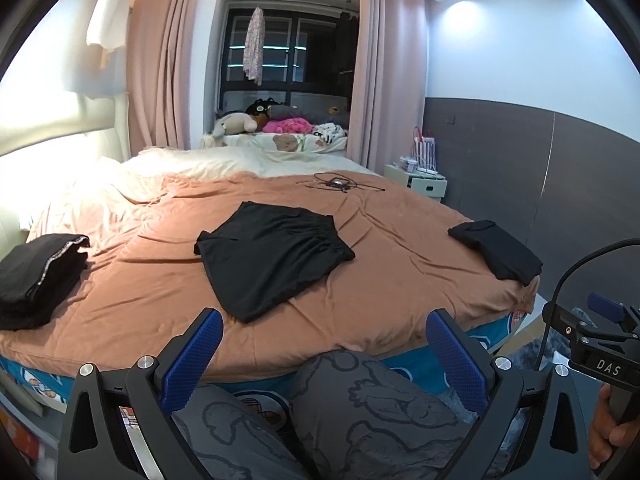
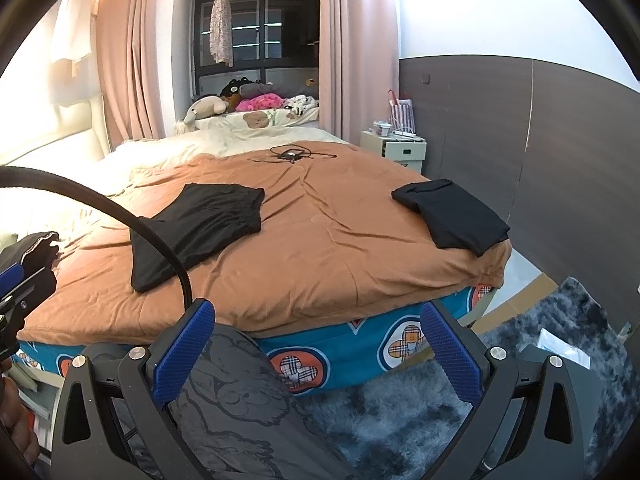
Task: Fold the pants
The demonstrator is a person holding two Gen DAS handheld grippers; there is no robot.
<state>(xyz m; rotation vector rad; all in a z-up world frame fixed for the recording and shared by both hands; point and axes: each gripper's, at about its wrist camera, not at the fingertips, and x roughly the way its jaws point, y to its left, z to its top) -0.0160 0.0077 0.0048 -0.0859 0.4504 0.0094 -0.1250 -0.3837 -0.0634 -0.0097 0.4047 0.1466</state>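
Note:
Black pants [image 1: 272, 256] [image 2: 200, 228] lie folded in half on the orange blanket [image 1: 360, 272] [image 2: 328, 240], waistband toward the far side. My left gripper [image 1: 324, 344] hangs open short of the bed's near edge, nothing between its blue pads. My right gripper [image 2: 316, 340] is open too, held off the bed's near right side, empty. A folded black garment [image 1: 496, 252] [image 2: 452, 216] rests on the bed's right corner. A stack of folded black clothes [image 1: 36, 276] [image 2: 36, 248] sits at the left edge.
A person's legs in grey patterned trousers [image 1: 360, 408] [image 2: 236, 400] stand against the bed. A small device with cables [image 1: 340, 184] [image 2: 292, 155] lies farther up the blanket. A bedside cabinet [image 1: 424, 184] is at the right wall; a grey shaggy rug [image 2: 500, 380] covers the floor.

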